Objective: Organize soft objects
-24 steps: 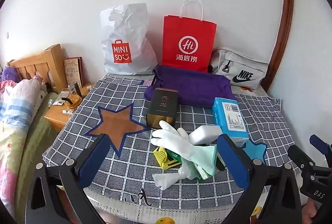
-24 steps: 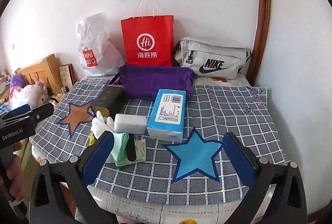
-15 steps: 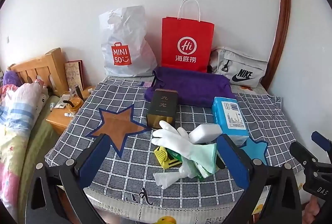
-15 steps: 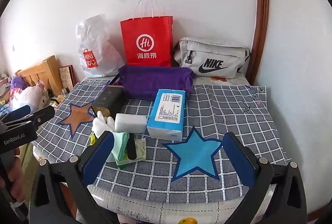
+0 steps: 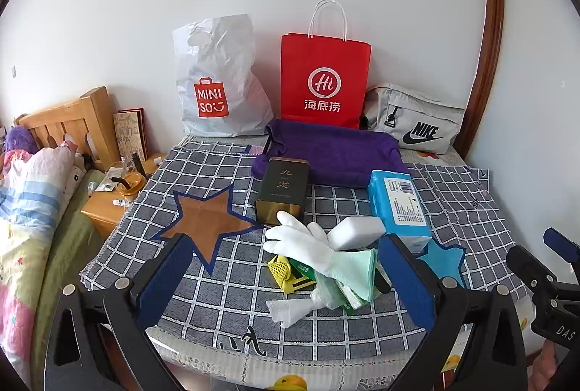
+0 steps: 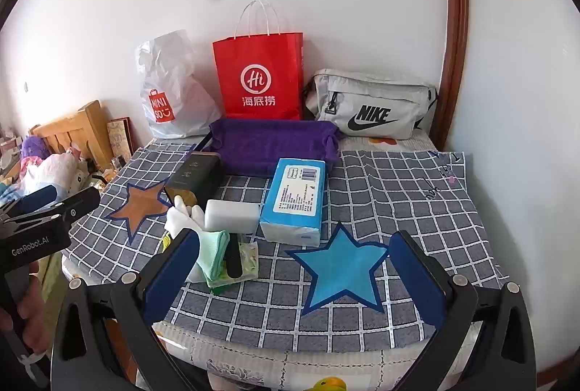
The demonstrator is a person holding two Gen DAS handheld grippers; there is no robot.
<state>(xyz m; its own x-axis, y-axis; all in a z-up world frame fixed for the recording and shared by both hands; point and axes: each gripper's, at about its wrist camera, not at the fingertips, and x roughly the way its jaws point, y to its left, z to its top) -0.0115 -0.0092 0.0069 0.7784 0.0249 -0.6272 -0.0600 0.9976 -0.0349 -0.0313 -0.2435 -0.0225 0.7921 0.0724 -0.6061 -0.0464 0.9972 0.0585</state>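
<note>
both grippers, left gripper point(image 5: 286, 277) and right gripper point(image 6: 293, 277), hover at the table's point(image 6: 398, 195) near edge, jaws apart, empty. white glove point(image 5: 301, 242) tops the pile at 12 o'clock of the left; open cloth lies toward 2 o'clock of the right.

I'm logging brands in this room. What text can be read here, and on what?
"MINI SO": white plastic bag
"Hi 海底捞": red paper bag
"NIKE": grey pouch
"九龙": dark tin
"GenRobot.AI": left tool, seen from the right wrist
"DAS": right tool, cut off
Blue tissue pack label: too small to read.
</note>
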